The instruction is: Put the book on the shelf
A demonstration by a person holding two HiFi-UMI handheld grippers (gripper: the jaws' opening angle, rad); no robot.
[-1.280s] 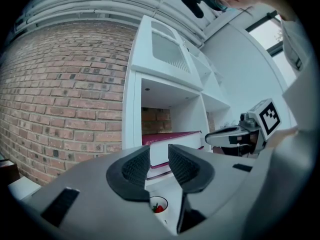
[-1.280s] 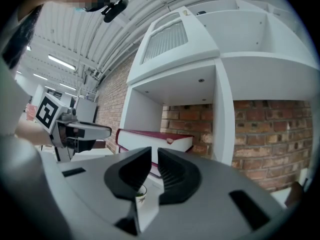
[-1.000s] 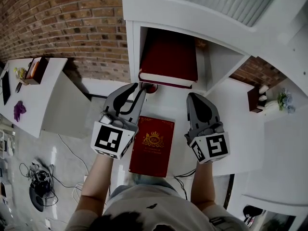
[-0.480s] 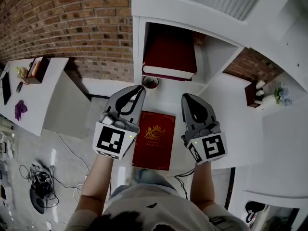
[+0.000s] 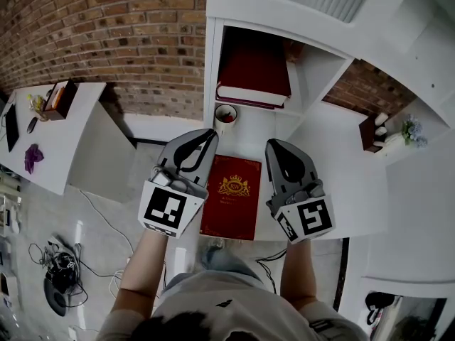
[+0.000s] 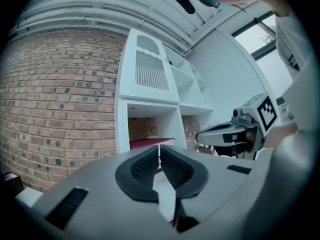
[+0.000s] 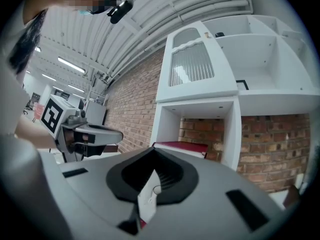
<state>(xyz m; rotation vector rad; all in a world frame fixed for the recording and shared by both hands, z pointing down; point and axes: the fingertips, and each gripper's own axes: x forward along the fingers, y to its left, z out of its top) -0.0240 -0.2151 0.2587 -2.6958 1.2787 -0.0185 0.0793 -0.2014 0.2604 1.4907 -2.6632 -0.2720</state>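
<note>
Jaws first: on the left gripper (image 6: 159, 151) they have just been closing, and its own view now shows the ribbed pads meeting at the tips with nothing between them. On the right gripper (image 7: 152, 156) the pads are also together and hold nothing.

From the head view I see both grippers pointing level toward the shelf (image 5: 213, 55), with the left gripper (image 5: 210, 135) and the right gripper (image 5: 274, 146) side by side and apart. The red book (image 5: 231, 206), which has a gold crest on its cover, lies flat on the white desk (image 5: 313, 155) between them. Neither gripper holds it. The left gripper's body overlaps the book's left edge in the picture, and I cannot tell whether it touches.

A second book (image 5: 254, 73), dark red, lies flat in the lower open compartment of the shelf. A small cup (image 5: 225, 115) stands on the desk just in front of that compartment, near the left gripper's tips. A brick wall (image 5: 106, 34) runs to the left of the shelf.
</note>
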